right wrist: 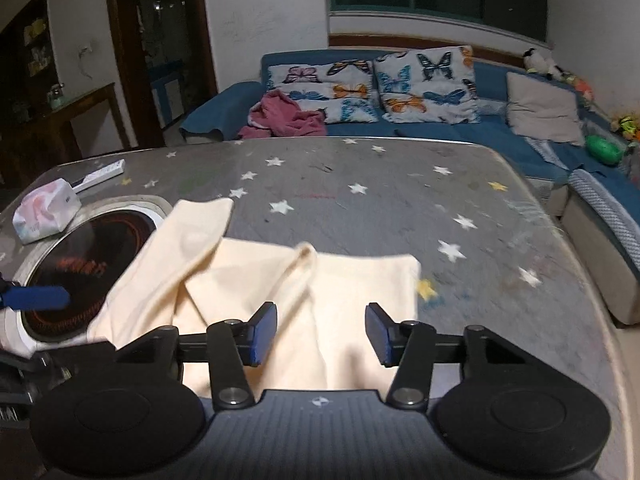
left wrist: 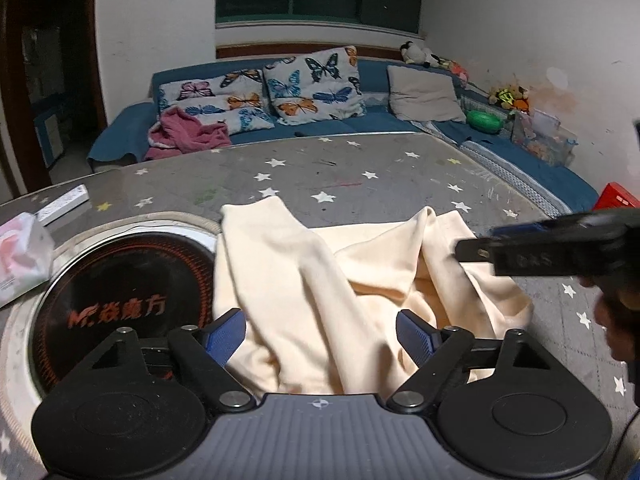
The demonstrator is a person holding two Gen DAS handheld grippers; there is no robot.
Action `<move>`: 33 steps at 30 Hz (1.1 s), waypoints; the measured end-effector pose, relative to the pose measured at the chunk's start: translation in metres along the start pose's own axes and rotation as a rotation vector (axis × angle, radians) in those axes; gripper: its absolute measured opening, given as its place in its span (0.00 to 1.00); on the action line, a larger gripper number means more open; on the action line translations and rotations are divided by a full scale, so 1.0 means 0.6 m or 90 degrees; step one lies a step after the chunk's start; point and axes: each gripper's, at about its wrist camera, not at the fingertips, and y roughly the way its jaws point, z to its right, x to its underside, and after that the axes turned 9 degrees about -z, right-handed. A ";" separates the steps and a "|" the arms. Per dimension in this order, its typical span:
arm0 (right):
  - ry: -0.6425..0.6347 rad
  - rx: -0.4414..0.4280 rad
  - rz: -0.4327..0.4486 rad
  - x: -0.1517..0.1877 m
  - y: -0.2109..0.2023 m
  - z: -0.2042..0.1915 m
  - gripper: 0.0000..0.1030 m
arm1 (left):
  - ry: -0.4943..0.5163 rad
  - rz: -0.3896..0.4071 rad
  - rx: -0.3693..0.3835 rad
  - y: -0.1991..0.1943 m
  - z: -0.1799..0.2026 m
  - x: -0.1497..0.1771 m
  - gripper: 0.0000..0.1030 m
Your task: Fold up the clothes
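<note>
A cream garment (left wrist: 300, 280) lies crumpled on the grey star-patterned table (left wrist: 360, 176), one end draped over the round cooker plate. My left gripper (left wrist: 320, 334) hangs low over its near edge, jaws wide, cloth lying between the blue pads and not pinched. In the right wrist view the same garment (right wrist: 248, 272) spreads ahead, and my right gripper (right wrist: 321, 334) stands open over its near right part, with cloth in the gap and the pads clear of it. A finger (left wrist: 520, 256) of the right gripper reaches in over the garment's right side.
A black round cooker plate (left wrist: 120, 280) is set into the table at the left. Beside it lie a tissue pack (right wrist: 44, 212) and a white remote (right wrist: 100, 174). A blue sofa (right wrist: 440, 128) with butterfly cushions and a pink garment (right wrist: 284, 120) stands behind the table.
</note>
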 end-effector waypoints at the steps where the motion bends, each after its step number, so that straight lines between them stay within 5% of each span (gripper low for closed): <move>1: -0.004 0.001 -0.004 -0.008 0.013 -0.003 0.45 | 0.003 -0.001 0.000 0.006 0.001 -0.004 0.82; 6: 0.006 -0.025 -0.034 -0.032 0.068 -0.003 0.32 | 0.008 -0.007 0.016 0.037 0.003 -0.027 0.82; 12: 0.004 -0.032 -0.021 -0.026 0.066 0.003 0.03 | 0.004 -0.037 0.027 0.077 -0.001 -0.036 0.64; 19: 0.030 0.016 0.052 0.008 -0.022 0.041 0.02 | -0.007 -0.036 0.029 0.084 -0.008 -0.020 0.15; 28: 0.176 0.174 0.130 0.144 -0.158 0.120 0.02 | -0.058 0.033 0.000 0.007 -0.043 0.006 0.05; 33: 0.263 0.199 0.065 0.220 -0.160 0.170 0.07 | -0.126 0.047 -0.022 -0.064 -0.088 0.066 0.05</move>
